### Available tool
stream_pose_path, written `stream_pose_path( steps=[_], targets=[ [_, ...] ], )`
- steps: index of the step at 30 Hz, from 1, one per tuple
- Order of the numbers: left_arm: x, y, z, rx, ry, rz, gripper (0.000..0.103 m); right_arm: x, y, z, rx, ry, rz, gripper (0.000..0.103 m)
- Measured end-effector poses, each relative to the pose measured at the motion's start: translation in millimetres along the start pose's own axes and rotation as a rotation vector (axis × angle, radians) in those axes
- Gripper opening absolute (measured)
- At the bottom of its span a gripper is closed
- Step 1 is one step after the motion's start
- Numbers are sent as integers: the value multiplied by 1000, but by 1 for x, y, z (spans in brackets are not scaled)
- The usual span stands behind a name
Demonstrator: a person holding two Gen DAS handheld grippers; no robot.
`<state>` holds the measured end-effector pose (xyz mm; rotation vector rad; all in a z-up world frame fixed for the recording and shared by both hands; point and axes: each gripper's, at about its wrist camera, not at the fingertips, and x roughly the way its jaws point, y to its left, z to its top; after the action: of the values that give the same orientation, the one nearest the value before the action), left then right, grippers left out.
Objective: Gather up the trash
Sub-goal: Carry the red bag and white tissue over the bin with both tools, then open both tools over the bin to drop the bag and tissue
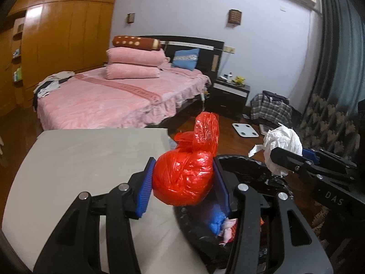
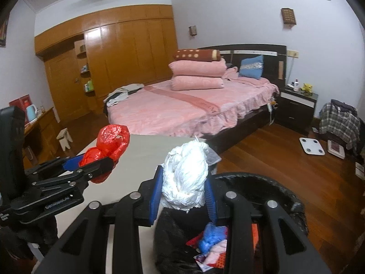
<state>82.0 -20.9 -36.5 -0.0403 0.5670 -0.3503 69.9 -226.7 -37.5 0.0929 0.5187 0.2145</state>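
Observation:
My left gripper (image 1: 182,180) is shut on a knotted red plastic bag (image 1: 184,178), held over the table edge next to the bin; the bag also shows in the right wrist view (image 2: 107,150). My right gripper (image 2: 183,193) is shut on a crumpled white plastic wad (image 2: 187,178), held above the bin; the wad also shows in the left wrist view (image 1: 282,143). The black-lined trash bin (image 2: 294,203) sits below both grippers, right of the table. It holds blue, pink and red scraps (image 2: 212,237).
A grey table (image 1: 91,159) lies at left under my left gripper. Behind stands a pink bed (image 1: 118,100), a dark nightstand (image 1: 230,96), a plaid bag (image 1: 271,109) and a white scale (image 1: 245,130) on the wood floor. A wardrobe (image 2: 127,64) fills the far wall.

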Motion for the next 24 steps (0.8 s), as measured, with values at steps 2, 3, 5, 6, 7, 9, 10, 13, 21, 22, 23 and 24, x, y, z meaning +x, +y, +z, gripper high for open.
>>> stream_pose_path(
  steps=[2, 3, 5, 6, 7, 9, 10, 13, 21, 22, 23, 24],
  targets=[
    [5, -8, 0, 12, 2, -15, 47, -1, -6, -2, 8, 2, -13, 34],
    [8, -11, 0, 18, 4, -23, 47, -2, -12, -4, 16, 4, -24, 34],
    [13, -19, -1, 28, 9, -37, 47, -3, -20, -4, 24, 7, -35, 34],
    [17, -23, -2, 32, 14, -45, 47, -3, -25, -6, 30, 10, -45, 34],
    [19, -24, -3, 35, 17, -51, 47, -4, -28, -7, 34, 12, -51, 34],
    [26, -31, -4, 41, 23, -65, 47, -5, -37, -9, 43, 17, -65, 34],
    [29, -34, -5, 43, 25, -70, 47, -5, -40, -10, 44, 18, -71, 34],
    [39, -42, -7, 49, 35, -90, 47, -6, -51, -13, 47, 22, -95, 34],
    [63, -66, -15, 83, 56, -130, 47, -4, -78, -20, 73, 45, -143, 34],
    [67, -69, -16, 87, 62, -134, 47, -3, -82, -21, 75, 49, -150, 34],
    [70, -71, -17, 89, 66, -137, 47, -3, -85, -22, 77, 52, -155, 34],
    [74, -73, -17, 92, 71, -142, 47, -2, -88, -24, 80, 57, -161, 34]
  ],
)
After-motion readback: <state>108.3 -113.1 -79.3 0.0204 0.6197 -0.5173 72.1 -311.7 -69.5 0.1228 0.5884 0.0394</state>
